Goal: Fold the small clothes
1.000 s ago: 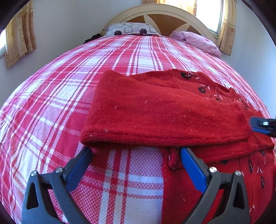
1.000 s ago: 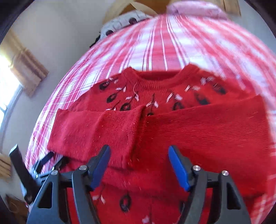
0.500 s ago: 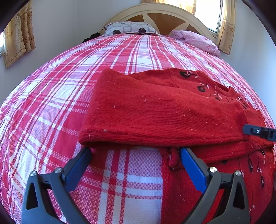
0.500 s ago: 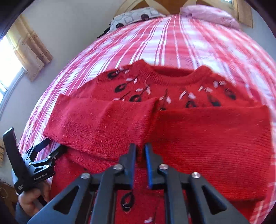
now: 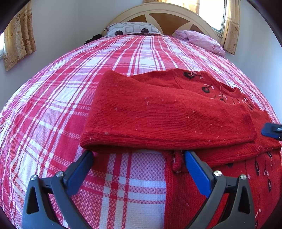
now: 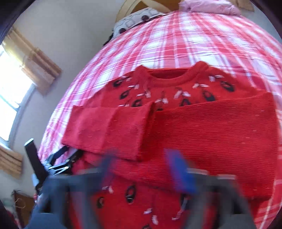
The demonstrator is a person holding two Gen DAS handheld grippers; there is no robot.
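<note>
1. The red sweater [image 6: 176,126] lies flat on the plaid bedspread [image 5: 52,109], neckline toward the headboard [image 5: 164,15]. Both sleeves are folded across the chest and meet near its middle.
2. Left gripper [image 5: 139,158]: jaws spread wide, nothing between the blue pads. The tips sit at the lower edge of the folded sleeve [image 5: 158,119]; contact with the cloth cannot be confirmed, since the sleeve edge covers the tips.
3. Right gripper [image 6: 142,165]: heavily motion-blurred in its own view. The jaws are opening, with only the sweater surface seen below the gap and no cloth pinched. In the left wrist view only one blue tip shows, cut off at the right border.
4. The sweater's hem falls outside both views. The black-and-white motifs are smeared in the right wrist view.
5. A patterned pillow [image 5: 130,30] and a pink cloth [image 5: 202,40] lie at the head of the bed, well apart from the sweater.
</note>
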